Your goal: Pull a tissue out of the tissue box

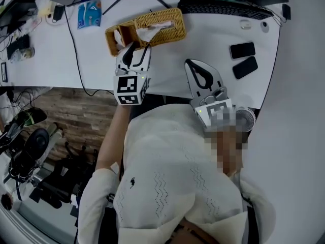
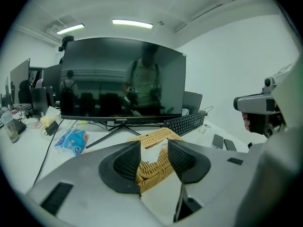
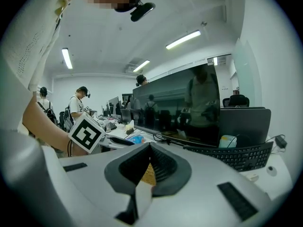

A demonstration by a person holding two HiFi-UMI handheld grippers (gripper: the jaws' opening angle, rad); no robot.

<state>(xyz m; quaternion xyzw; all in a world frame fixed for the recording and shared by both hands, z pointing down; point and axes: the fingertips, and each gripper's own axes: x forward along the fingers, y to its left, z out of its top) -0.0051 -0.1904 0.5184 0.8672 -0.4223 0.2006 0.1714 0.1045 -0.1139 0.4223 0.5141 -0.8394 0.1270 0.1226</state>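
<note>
My left tongs hang over the near left corner of the wicker tissue box, which lies on the white worktop towards its far side. A white tissue sticks up out of the slot in the box's top. In the left gripper view these tongs stand moderately apart with nothing held, and the box's weave shows through the gap. My right tongs hover near me, well to the right of the box. Their tips are drawn together and hold nothing. Two dark phones lie at the right. A keyboard sits along the far edge.
</note>
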